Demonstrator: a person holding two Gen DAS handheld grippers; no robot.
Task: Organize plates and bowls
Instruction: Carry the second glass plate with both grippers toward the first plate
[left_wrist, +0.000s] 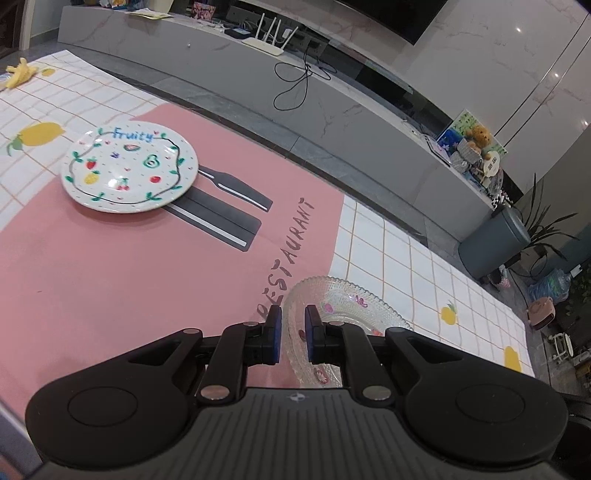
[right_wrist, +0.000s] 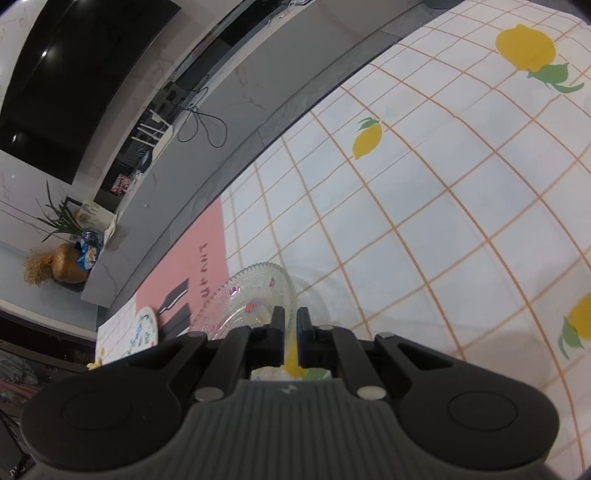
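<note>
A clear glass plate (left_wrist: 347, 299) with a beaded rim hangs tilted just above the tablecloth. My left gripper (left_wrist: 293, 328) is shut on its near left rim, which runs between the blue pads (left_wrist: 275, 332). In the right wrist view the same glass plate (right_wrist: 251, 295) shows with my right gripper (right_wrist: 290, 321) shut on its right rim; its shadow falls on the cloth beside it. A white plate (left_wrist: 129, 170) painted with fruit and the word "Fruity" rests on the pink mat, far left of the glass plate. It shows small in the right wrist view as the white plate (right_wrist: 144, 328).
A pink mat (left_wrist: 110, 277) printed "RESTAURANT" lies on the checked lemon tablecloth (right_wrist: 424, 206). A banana peel (left_wrist: 18, 72) sits at the far left corner. Beyond the table's far edge runs a grey cabinet (left_wrist: 221, 48) with a router and cables.
</note>
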